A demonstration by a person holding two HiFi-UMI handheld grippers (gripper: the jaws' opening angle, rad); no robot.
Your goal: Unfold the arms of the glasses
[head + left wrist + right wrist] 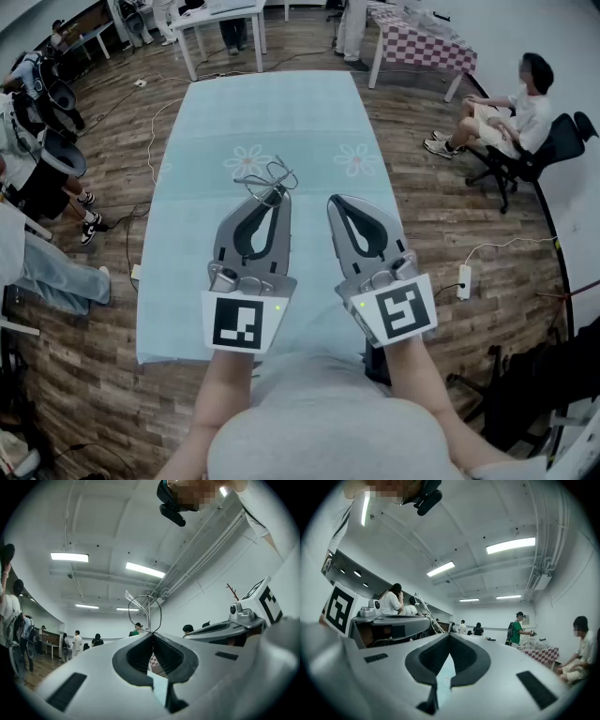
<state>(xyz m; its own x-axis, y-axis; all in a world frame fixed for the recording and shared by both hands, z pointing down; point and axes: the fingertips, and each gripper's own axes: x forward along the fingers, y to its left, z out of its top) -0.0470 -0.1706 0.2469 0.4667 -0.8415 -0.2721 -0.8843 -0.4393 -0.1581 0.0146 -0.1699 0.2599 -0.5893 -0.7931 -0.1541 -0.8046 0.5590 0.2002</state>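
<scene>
Thin wire-framed glasses (266, 177) hang above the light blue tablecloth (272, 112), pinched at the tip of my left gripper (276, 195), which is shut on them. In the left gripper view one rim loop and a clear-tipped arm of the glasses (145, 607) stick up just past the closed jaws of the left gripper (153, 633). My right gripper (335, 201) hovers beside it to the right, shut with nothing between its jaws, apart from the glasses. In the right gripper view its closed tip (449, 634) points into the room and the glasses (425, 608) show at the left.
The long table carries a flower-printed cloth with bare room beyond the grippers. A person sits on a chair (548, 145) at the right. Other people stand at the left (28, 141). White tables (220, 23) and a checkered one (422, 47) stand at the back; cables lie on the wooden floor.
</scene>
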